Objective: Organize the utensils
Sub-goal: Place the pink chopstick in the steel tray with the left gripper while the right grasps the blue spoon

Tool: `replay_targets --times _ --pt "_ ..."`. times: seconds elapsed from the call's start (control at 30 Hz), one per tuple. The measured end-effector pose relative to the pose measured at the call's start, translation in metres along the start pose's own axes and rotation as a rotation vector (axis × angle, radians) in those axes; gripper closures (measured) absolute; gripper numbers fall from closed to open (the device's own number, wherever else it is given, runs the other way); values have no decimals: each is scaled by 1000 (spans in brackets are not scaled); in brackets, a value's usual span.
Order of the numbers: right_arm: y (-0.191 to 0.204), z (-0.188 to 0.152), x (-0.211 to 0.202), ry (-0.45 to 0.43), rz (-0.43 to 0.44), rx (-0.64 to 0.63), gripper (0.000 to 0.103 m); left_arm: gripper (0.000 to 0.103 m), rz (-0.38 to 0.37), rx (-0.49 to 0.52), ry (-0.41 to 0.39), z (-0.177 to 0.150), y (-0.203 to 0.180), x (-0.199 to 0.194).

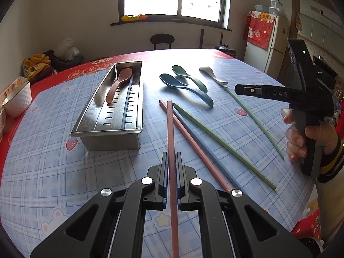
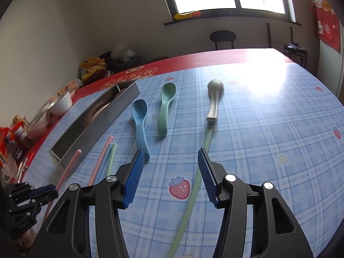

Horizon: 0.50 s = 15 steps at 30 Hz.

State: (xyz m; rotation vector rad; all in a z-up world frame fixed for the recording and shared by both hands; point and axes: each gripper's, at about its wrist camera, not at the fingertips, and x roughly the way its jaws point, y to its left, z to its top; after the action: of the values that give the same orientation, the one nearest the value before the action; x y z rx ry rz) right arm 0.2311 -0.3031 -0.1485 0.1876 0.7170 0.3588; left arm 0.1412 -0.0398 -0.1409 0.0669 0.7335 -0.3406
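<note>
My left gripper (image 1: 171, 160) is shut on a pink chopstick (image 1: 170, 129) and holds it above the table, tip pointing forward. A steel utensil tray (image 1: 133, 111) stands ahead to the left with a pink spoon (image 1: 119, 83) in it. A second pink chopstick (image 1: 193, 142), a blue one (image 1: 206, 150) and two green ones (image 1: 221, 144) lie on the table. My right gripper (image 2: 171, 157) is open above a green chopstick (image 2: 193, 191). Blue (image 2: 139, 120), green (image 2: 166, 105) and white (image 2: 214, 99) spoons lie ahead of it.
A white bowl (image 1: 18, 99) sits at the table's left edge, with packets and clutter (image 2: 15, 137) nearby. The tray also shows in the right wrist view (image 2: 86, 133). A chair (image 1: 162, 40) stands beyond the far edge, a fridge (image 1: 268, 45) at the right.
</note>
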Motion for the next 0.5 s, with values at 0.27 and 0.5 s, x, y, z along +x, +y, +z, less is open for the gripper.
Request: replay_targets --times 0.27,0.5 --pt "3 1 -1 25 36 -13 52 97 -124 -72 -101 26 24 -39" --pt "18 11 11 98 4 -71 52 97 -129 -81 -197 70 56 -51"
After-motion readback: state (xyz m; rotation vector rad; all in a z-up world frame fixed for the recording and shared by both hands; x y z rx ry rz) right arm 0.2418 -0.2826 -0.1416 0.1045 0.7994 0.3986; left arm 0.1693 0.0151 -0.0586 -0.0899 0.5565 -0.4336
